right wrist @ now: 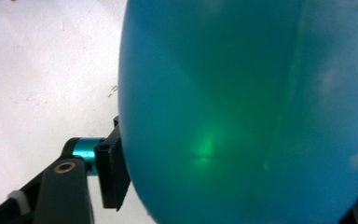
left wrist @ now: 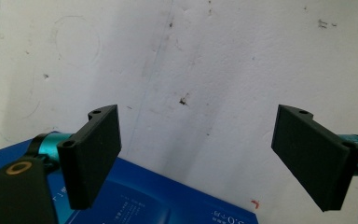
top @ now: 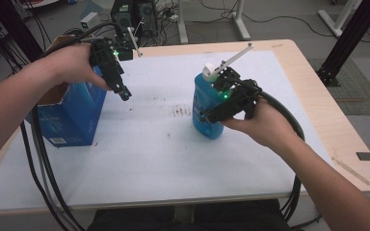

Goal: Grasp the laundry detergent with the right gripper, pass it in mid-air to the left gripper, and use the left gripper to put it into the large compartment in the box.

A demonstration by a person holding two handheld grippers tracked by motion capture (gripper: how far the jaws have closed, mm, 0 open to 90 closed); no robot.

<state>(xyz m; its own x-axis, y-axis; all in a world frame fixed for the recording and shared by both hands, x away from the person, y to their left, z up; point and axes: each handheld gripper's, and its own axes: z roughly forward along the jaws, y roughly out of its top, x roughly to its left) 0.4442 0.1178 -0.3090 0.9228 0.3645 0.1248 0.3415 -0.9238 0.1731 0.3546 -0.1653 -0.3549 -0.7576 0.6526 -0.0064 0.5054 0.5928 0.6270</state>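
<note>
Blue translucent plastic bottle [top: 208, 109] with a white cap stands right of centre on the white table [top: 139, 159]. Right gripper [top: 207, 113] clamps its body: grasp step. Left gripper [top: 124, 93] hovers wide open beside the blue cardboard box [top: 70, 115]. Next, judged: lift straight, keeping the bottle upright.

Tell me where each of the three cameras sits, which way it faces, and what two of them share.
High view: above the person's side, looking forward and down at the table; both forearms, the left gripper and right gripper show.
Left gripper view: rides the left gripper, facing down at the table; its jaws stand apart, over the blue box.
Right gripper view: rides the right gripper, close against the blue bottle; one pad presses it.
Shared: bottle in the high and right gripper views; box in the high and left.
</note>
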